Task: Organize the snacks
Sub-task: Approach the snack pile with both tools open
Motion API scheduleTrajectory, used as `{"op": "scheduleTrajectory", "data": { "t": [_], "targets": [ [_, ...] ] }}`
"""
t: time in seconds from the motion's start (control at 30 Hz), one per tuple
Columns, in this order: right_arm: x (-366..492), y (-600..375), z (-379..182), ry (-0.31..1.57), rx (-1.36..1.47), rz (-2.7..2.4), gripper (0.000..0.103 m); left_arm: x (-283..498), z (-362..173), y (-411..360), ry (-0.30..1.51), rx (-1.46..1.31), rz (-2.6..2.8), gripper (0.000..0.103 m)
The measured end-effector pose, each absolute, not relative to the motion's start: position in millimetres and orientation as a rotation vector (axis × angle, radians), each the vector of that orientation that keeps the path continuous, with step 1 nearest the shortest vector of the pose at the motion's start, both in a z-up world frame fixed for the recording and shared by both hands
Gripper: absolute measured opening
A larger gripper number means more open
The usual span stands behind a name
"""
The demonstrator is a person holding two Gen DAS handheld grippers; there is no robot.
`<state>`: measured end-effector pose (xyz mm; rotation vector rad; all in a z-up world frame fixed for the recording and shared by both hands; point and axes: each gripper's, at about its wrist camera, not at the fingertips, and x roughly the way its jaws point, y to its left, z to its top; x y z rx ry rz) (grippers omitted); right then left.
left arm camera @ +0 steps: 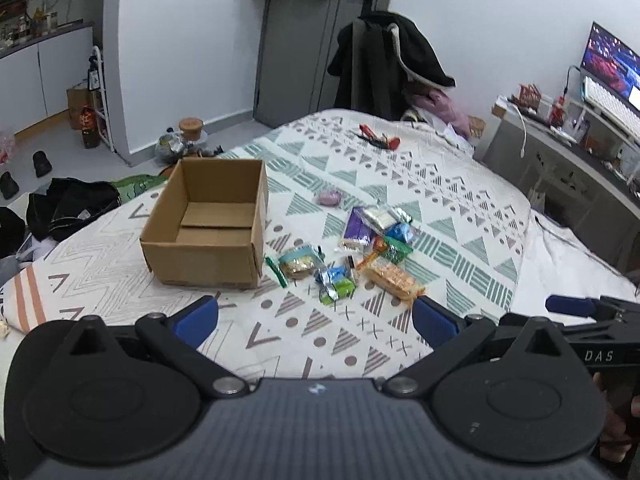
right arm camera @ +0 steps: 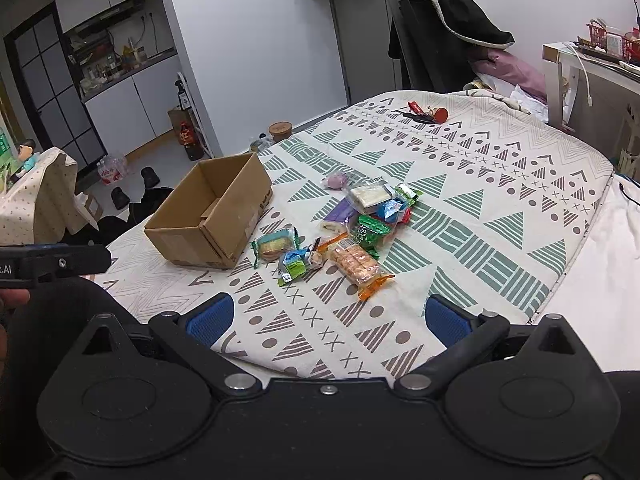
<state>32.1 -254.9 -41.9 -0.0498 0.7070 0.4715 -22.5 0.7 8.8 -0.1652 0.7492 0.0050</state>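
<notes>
Snacks [left arm camera: 360, 248] lie heaped on the bed [left arm camera: 460, 208] just beside the empty box [left arm camera: 208, 228], at 3 o'clock from it, while both left tongs [left arm camera: 316, 320] and right tongs [right arm camera: 328, 316] hang released and empty, so a pinch into overlapping slick wrappers could drag 2 packets or slip.
</notes>
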Motion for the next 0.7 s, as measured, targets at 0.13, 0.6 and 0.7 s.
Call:
{"op": "scheduleTrajectory", "data": {
  "t": [0.13, 0.6, 0.7],
  "targets": [
    [32.0, -255.2, -41.9, 0.706, -0.049, 0.472, 0.103, -21.6, 8.3, 0.6, 0.766, -0.177, -0.002, 0.103],
    [28.2, -255.0, -39.1, 0.689, -0.052, 0.474, 0.103, -25.5, 11.1, -4.4, 0.763, -0.144, -0.038, 0.102],
    [28.7, -255.0, -38.4, 0.689, -0.049, 0.476, 0.103, -26.9, 12.4, -4.0, 0.741, -0.148, -0.015, 0.102]
  ]
}}
